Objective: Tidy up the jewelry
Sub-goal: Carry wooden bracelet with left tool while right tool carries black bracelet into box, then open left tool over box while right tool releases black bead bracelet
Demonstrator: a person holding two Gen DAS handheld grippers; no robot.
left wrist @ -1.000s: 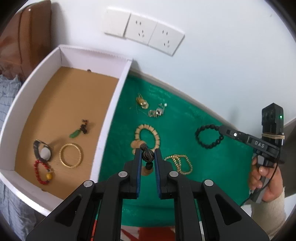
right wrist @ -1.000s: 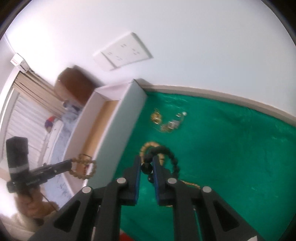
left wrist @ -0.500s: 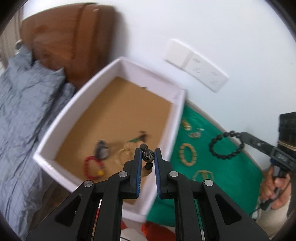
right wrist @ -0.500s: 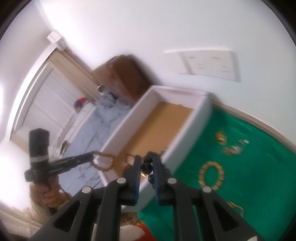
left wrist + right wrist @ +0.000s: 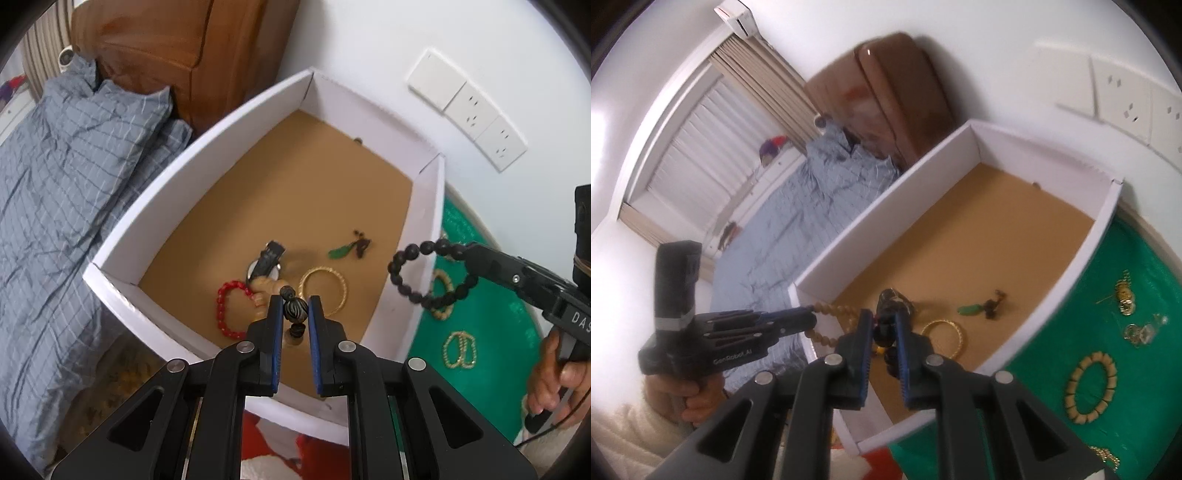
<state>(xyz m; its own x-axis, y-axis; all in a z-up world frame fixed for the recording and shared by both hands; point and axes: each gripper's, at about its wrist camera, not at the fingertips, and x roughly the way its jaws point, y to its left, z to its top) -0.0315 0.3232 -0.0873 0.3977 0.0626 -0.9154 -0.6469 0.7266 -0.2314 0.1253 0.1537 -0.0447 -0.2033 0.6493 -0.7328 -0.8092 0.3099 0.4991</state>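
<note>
We hold two bracelets over the white box (image 5: 177, 192), which stands beside the green cloth (image 5: 491, 332); the left gripper (image 5: 295, 314) is clenched on a tan bead bracelet (image 5: 831, 321), pinched at its dark striped bead (image 5: 295, 309); the right gripper (image 5: 882, 332) is clenched on a black bead bracelet (image 5: 424, 273), whose loop hangs free at the box's cloth-side wall.

The left gripper points steeply down, directly above the near end of the brown floor, where a red bead bracelet (image 5: 227, 310), a watch (image 5: 267, 260) and a gold bangle (image 5: 325, 288) already lie; the green pendant (image 5: 341, 252) lies further in. We judge the left hand nearer to a drop; the free floor lies ahead of its fingers, along the box's long axis, toward the far wall. The black loop straddles the rim, so the right hand must first travel inward; otherwise it could catch on the wall. Several pieces remain on the cloth.
</note>
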